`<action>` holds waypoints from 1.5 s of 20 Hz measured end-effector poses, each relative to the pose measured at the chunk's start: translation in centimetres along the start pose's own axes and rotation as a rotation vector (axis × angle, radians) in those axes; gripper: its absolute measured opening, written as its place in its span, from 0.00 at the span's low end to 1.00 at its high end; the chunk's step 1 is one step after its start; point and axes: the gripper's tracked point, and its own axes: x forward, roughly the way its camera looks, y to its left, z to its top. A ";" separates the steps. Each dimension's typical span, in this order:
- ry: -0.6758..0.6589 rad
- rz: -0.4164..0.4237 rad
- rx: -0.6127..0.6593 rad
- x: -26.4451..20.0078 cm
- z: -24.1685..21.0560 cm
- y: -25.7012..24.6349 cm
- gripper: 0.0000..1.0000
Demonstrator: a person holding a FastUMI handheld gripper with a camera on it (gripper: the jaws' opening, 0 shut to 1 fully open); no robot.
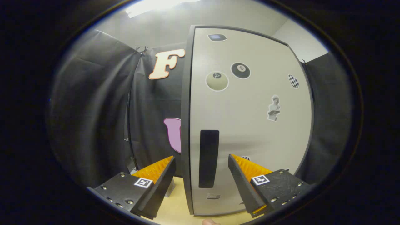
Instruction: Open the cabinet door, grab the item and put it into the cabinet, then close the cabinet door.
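Cabinet door stands upright just ahead of the gripper, pale grey with a dark frame along its edges, its left edge running down between the two fingers. A tall dark handle sits low on the door near that left edge, and it lies in the gap between the fingers, neither finger touching it as far as the view lets one judge. The fingers are spread wide apart and hold nothing; the left one is on the far side of the door's edge, over the table, while the right one is in front of the door face. Several stickers are on the door: two billiard balls side by side high up, a small checkered oval toward the right edge, a bust figure below it, and a small dark badge near the top. A light wooden table shows under the fingers and the door's lower edge. A fingertip of a person peeks in just below the door, between the two fingers. Whether the door is shut flush or slightly ajar cannot be told from here.
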 end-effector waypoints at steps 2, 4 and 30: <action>-0.008 -0.028 -0.017 0.7 0.0 -0.7 0.99; -0.011 -0.059 -0.024 1.5 -0.1 -1.6 0.98; 0.036 -0.065 0.010 3.2 -2.0 -1.2 0.21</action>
